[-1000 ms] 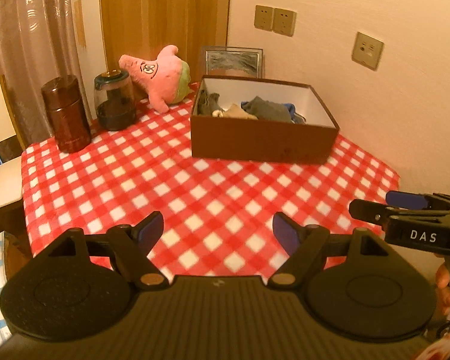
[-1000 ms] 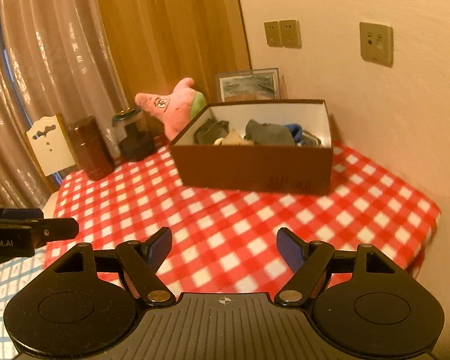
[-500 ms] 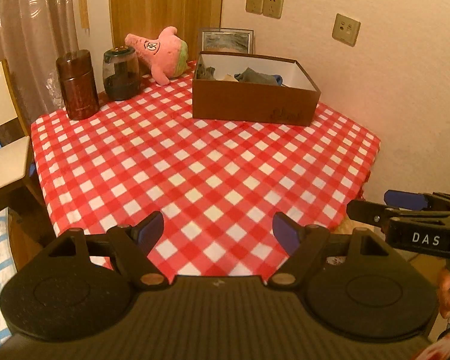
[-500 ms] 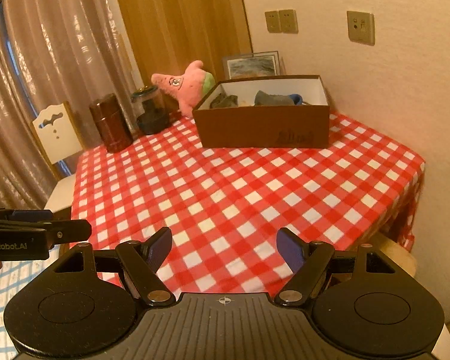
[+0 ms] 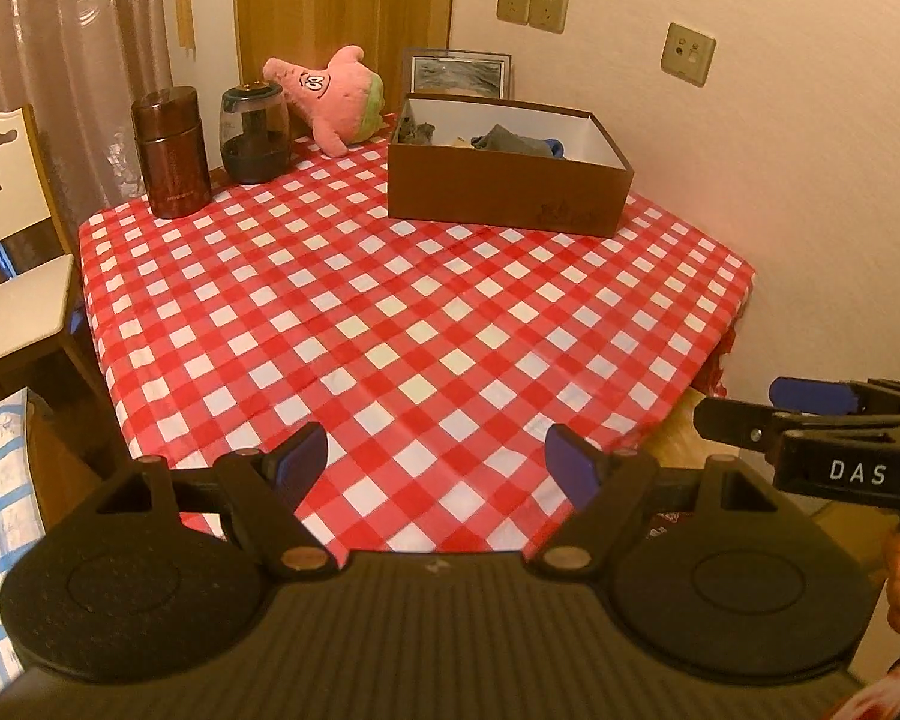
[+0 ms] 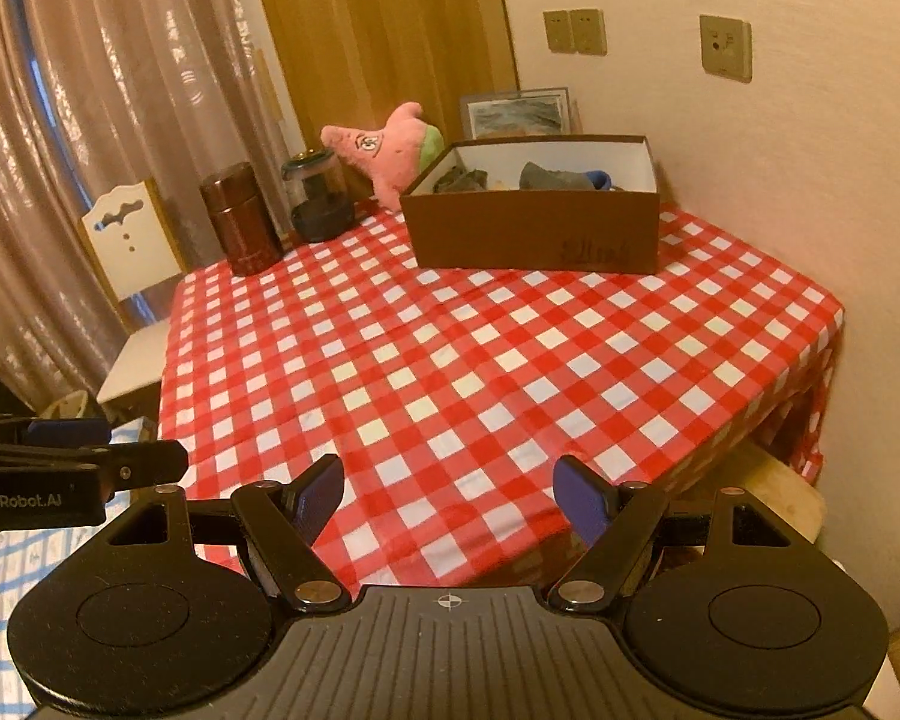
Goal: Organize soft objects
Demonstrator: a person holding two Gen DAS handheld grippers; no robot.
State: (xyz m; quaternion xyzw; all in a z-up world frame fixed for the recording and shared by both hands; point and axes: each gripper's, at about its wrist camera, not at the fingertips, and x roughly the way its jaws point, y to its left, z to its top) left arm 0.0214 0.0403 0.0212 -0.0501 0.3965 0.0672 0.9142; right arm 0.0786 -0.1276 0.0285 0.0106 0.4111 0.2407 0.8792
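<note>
Between steps, by the look of it; both held back at the near edge of the counter point(image 5: 390, 312), nothing grasped; left hand-held gripper point(image 5: 435, 459) released, jaws wide and empty over the checked cloth; right hand-held gripper point(image 6: 450, 495) likewise released and empty. Brown box point(image 5: 504, 195) at the far right of the counter, already holding dark and grey soft items point(image 5: 510, 141); pink plush star point(image 5: 336, 99) lying outside it, just left of the box at the far edge, beside the glass jar point(image 5: 253, 135) and brown canister point(image 5: 171, 153). Likely next: a long reach across to the far side, jaws open around the plush, then a short carry right into the box. Box contents mostly hidden by the front wall, hard to name or count; plush's lower part cut off behind the jar and box; floor items at lower left unclear.
</note>
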